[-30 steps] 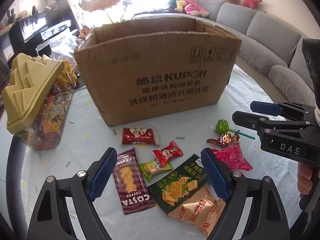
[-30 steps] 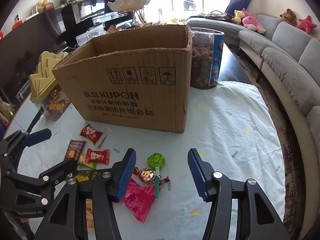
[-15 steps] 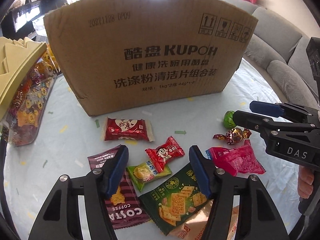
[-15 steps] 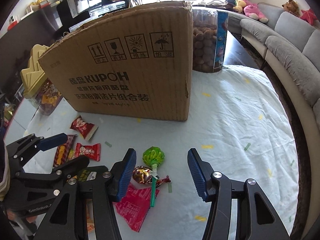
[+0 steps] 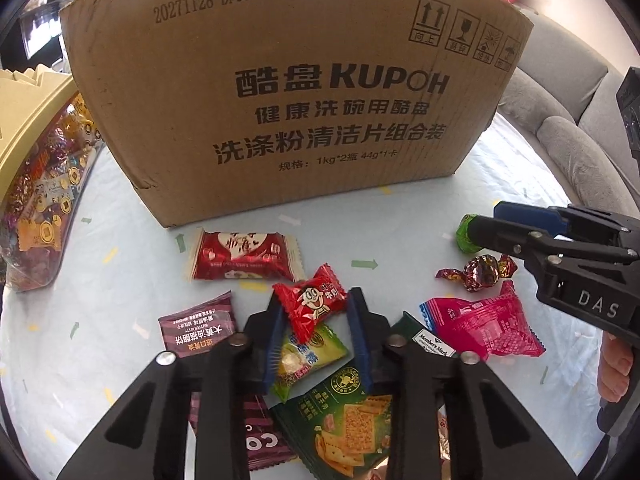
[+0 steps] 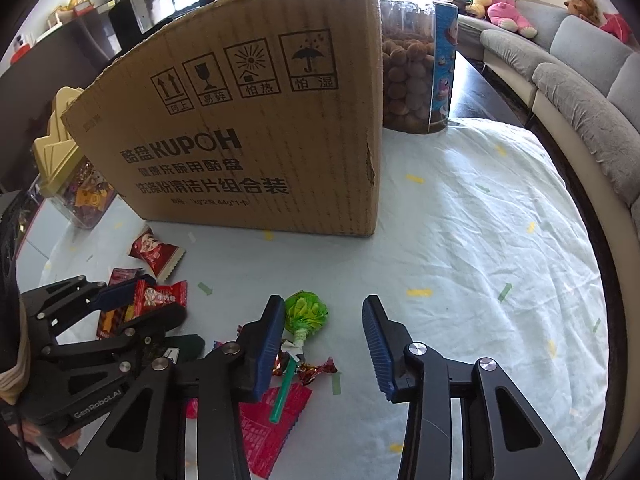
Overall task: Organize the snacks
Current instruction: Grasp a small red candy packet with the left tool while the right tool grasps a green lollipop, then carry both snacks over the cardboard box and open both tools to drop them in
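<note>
Both tools tilted down: left tool (image 5: 316, 312) pinching red candy (image 5: 310, 303); right tool (image 6: 322, 344) closing, unclamped.

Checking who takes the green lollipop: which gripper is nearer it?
Right. The right gripper has the green lollipop between its open fingers; the left gripper is off beside it, around the red candy.

Two black handheld tongs, the left tongs (image 5: 314, 334) stamped "GenRobot.AI" and the right tongs (image 6: 324, 346) lettered "DAS", carry ribbed blue pads (image 6: 376, 344) at twelve o'clock and silver screws (image 5: 394, 340) along angular, cut-out arms.
</note>
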